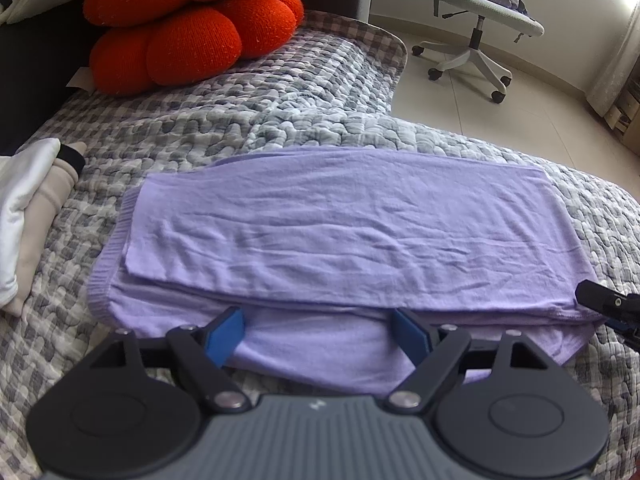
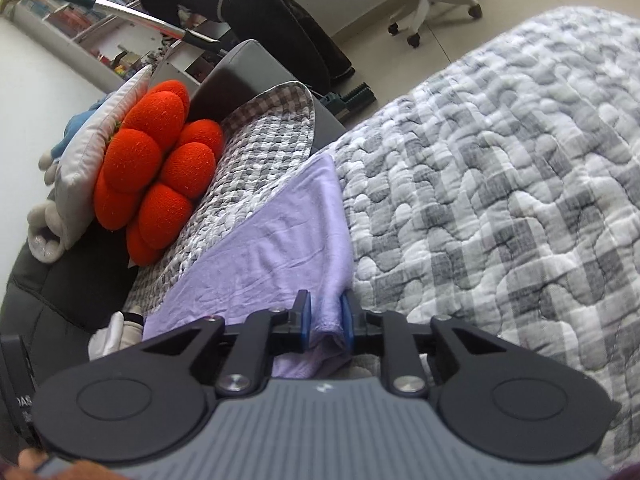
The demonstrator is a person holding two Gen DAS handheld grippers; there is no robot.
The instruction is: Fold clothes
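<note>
the left claw [image 1: 319,332] sits at the near long edge of the lavender garment [image 1: 340,232], its blue pads [image 1: 224,336] spread wide apart and closed on nothing; the lower layer of cloth lies between and under them. the garment lies on the quilted grey-checked bed cover [image 1: 280,120], already folded into a long band whose long axis runs left to right across the left wrist view, so the left claw meets it broadside, about midway along that near edge.

the right claw [image 2: 326,320] is at the right-hand short end of the same garment [image 2: 280,248]. its jaws are narrowed around a bunched ridge of the cloth edge, and they look clenched on it, though blur at the pads makes it hard to be sure the fabric is truly pinched and not just lying between them. in the left wrist view that right claw [image 1: 608,304] shows only as a dark tip at the far right corner of the cloth.

so the relation that matters: the band stretches away from the right claw along its own length, towards the orange cushion [image 2: 156,168] and the pale clothes [image 1: 24,216] at the far left. judging from this, the next fold is probably end over end along that long axis, and the right claw is the one placed to carry it, while the left would need to shift to a corner or hold the middle down.
</note>
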